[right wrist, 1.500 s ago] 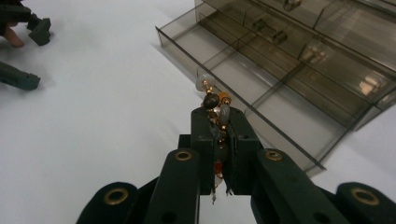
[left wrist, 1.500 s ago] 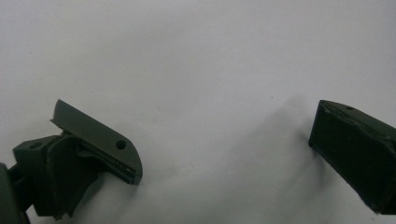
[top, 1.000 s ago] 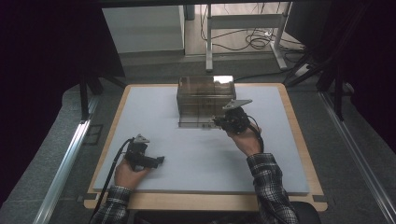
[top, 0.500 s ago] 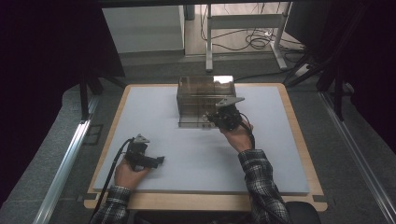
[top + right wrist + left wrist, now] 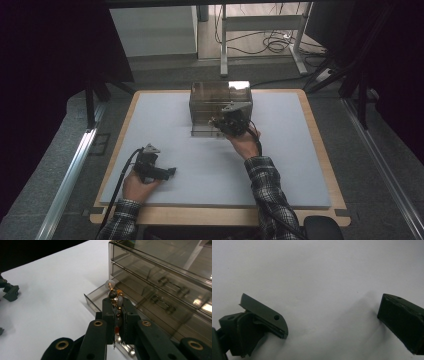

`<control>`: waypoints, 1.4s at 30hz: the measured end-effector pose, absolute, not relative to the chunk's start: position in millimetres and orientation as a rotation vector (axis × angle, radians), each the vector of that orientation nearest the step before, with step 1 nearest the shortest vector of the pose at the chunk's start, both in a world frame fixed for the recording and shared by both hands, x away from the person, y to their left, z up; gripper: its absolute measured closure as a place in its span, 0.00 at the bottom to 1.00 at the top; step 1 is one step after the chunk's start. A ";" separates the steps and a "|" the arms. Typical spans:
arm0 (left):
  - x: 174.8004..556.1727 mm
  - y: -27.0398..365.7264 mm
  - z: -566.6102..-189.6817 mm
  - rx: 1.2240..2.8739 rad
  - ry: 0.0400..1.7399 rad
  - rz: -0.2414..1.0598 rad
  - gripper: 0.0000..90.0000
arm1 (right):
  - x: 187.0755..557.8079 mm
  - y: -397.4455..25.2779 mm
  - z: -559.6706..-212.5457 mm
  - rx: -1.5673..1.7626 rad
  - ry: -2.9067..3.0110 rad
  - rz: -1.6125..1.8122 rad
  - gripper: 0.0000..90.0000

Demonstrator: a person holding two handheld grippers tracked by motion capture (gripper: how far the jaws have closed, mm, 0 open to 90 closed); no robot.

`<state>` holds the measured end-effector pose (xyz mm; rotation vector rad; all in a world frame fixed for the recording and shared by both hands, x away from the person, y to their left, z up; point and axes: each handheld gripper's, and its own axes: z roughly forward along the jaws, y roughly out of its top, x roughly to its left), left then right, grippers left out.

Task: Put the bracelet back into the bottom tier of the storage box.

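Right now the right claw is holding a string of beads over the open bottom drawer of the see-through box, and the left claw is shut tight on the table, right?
Almost. The left claw is not shut: the left gripper view shows its jaws wide apart over the bare white table. The rest is right: the right claw pinches the string of beads above the open bottom drawer of the see-through box.

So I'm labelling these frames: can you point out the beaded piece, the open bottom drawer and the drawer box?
beaded piece (image 5: 114,293), right gripper view, on the dark bead above the jaws.
open bottom drawer (image 5: 93,298), right gripper view, on its front wall.
drawer box (image 5: 212,97), high view, on its top.
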<state>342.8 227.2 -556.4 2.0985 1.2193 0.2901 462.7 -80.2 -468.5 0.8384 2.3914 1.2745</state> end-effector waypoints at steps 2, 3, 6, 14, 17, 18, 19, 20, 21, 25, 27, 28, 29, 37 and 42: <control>342.8 227.2 -556.4 2.099 1.219 0.290 0.00 | 464.9 -75.9 -469.6 0.838 2.391 1.275 0.91; 342.8 227.2 -556.4 2.099 1.219 0.290 0.00 | 466.0 -73.7 -470.0 0.839 2.389 1.275 0.91; 342.8 227.3 -556.4 2.099 1.219 0.290 0.00 | 470.5 -66.2 -472.0 0.840 2.385 1.286 0.91; 342.8 227.3 -556.3 2.100 1.219 0.291 0.00 | 477.7 -54.2 -480.4 0.850 2.389 1.286 0.91; 342.8 227.3 -556.4 2.100 1.219 0.291 0.00 | 480.2 -49.0 -485.3 0.850 2.394 1.274 0.91; 342.8 227.3 -556.3 2.100 1.219 0.291 0.00 | 481.0 -47.5 -487.0 0.852 2.392 1.269 0.91; 342.8 227.3 -556.3 2.100 1.219 0.291 0.00 | 482.0 -46.1 -488.6 0.853 2.393 1.267 0.91; 342.8 227.3 -556.3 2.100 1.219 0.291 0.00 | 484.1 -43.5 -492.0 0.863 2.394 1.266 0.91; 342.9 227.4 -556.3 2.101 1.219 0.291 0.00 | 484.1 -43.5 -492.0 0.863 2.394 1.266 0.91; 342.9 227.4 -556.3 2.101 1.219 0.291 0.00 | 487.0 -38.7 -498.4 0.871 2.398 1.252 0.91; 342.9 227.4 -556.3 2.101 1.219 0.291 0.00 | 488.7 -36.7 -501.1 0.879 2.396 1.247 0.91; 342.9 227.4 -556.3 2.101 1.219 0.291 0.00 | 490.6 -34.8 -503.5 0.884 2.399 1.239 0.91; 342.9 227.4 -556.3 2.101 1.219 0.291 0.00 | 490.6 -34.8 -503.5 0.884 2.399 1.239 0.91; 342.9 227.4 -556.3 2.101 1.219 0.290 0.00 | 492.7 -29.0 -506.7 0.879 2.393 1.220 0.84; 342.9 227.4 -556.3 2.101 1.219 0.291 0.00 | 492.4 -31.5 -501.8 0.874 2.387 1.216 0.82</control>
